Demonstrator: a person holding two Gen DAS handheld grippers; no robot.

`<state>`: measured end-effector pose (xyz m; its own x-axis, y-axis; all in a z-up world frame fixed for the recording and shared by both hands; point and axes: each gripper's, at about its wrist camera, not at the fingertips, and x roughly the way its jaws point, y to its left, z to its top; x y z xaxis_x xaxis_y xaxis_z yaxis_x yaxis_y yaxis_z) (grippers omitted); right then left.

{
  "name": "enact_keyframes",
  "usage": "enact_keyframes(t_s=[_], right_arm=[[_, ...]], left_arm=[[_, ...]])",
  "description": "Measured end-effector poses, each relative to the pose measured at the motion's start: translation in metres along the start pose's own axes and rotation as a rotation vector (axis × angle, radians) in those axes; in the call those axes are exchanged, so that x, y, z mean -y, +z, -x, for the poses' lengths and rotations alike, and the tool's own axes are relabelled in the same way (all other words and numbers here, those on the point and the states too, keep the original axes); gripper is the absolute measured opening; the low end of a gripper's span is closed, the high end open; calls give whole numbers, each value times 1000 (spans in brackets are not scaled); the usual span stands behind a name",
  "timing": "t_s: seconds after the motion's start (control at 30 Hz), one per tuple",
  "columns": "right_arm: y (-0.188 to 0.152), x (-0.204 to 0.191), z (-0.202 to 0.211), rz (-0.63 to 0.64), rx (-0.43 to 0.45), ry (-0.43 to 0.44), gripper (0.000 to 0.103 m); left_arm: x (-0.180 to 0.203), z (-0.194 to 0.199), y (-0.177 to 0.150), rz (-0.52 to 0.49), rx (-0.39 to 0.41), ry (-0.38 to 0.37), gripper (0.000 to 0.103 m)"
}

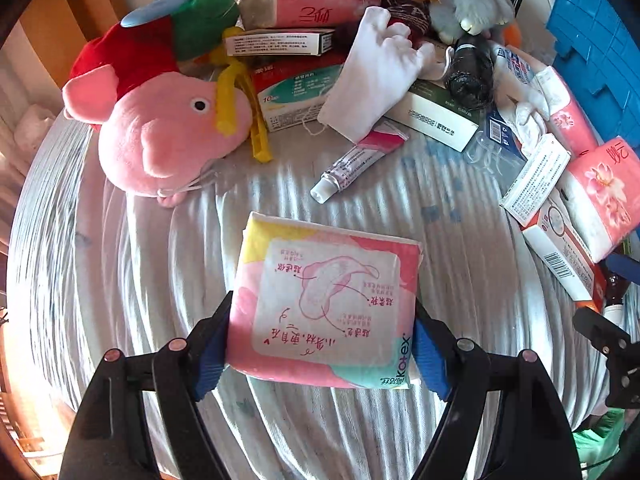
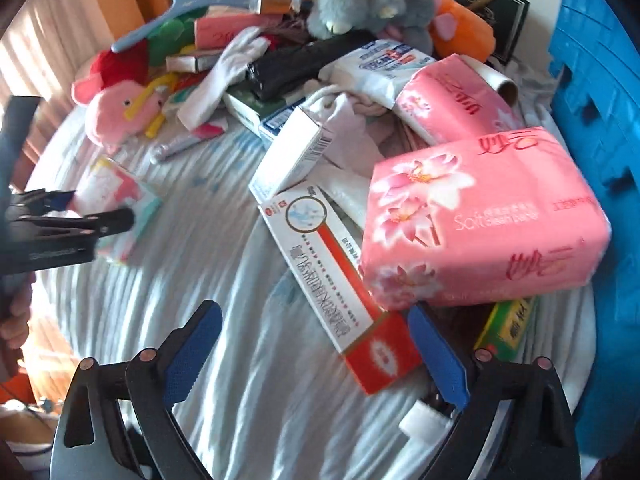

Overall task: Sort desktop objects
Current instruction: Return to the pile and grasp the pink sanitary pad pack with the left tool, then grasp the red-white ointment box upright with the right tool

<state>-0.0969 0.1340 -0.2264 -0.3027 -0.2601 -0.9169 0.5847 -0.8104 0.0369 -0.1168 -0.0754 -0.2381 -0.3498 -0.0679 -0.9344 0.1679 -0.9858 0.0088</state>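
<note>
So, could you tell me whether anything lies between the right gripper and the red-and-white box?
Nothing visible does. The right gripper is open just over the near end of the red-and-white box, with only bare cloth beside it. The pink tissue pack overlaps the box's far side, beyond the fingers.

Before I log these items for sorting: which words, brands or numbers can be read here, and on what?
"Kotex": corner of the pink pad pack between the left gripper pads.
"Soft": front of the pink tissue pack.
"10": on the red and teal box.
Chinese print on packs and boxes, and all barcode digits: too small or blurred for me to read.
</note>
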Motion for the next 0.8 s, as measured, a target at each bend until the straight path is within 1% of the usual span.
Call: enact_keyframes(t_s=[0.07,0.1,0.13,0.17,0.2,0.23,0.3,0.4,0.47,0.53,0.6,0.63,0.73,0.8], right_arm=[[3,2,-13,9,-19,-12,95],[4,2,-22,17,-30,-31,94],[4,3,-28,22,-43,-43,82],[5,2,-30,43,-45,-84,72],[7,0,-30,54,-41,-75,59],[8,1,-29,41,-55,-51,51],[8,-1,-28,36,-60,-29,51],[8,-3,-30,51,-64,-31,55],[9,-5,-29,63,-72,-31,43],[10,-11,-23,80,-77,-28,41],[10,-17,-11,107,-56,-42,40],[11,-19,0,107,-36,-33,40],[16,-18,23,99,5,-34,40],[19,-19,35,87,25,-44,40]], left_arm=[[1,2,-4,5,-1,-1,78],[1,3,-6,4,-2,1,78],[2,4,-7,0,-3,4,78],[4,6,-9,-4,-2,7,78],[5,7,-10,-7,0,9,78],[6,9,-12,-10,2,8,78],[9,12,-14,-15,5,4,78],[12,16,-17,-20,12,8,78],[15,22,-18,-28,28,14,78],[18,30,-19,-36,49,25,78],[20,43,-20,-39,79,25,78],[22,49,-20,-39,94,21,78],[22,68,-9,-33,131,0,78],[14,76,10,-31,152,-13,78]])
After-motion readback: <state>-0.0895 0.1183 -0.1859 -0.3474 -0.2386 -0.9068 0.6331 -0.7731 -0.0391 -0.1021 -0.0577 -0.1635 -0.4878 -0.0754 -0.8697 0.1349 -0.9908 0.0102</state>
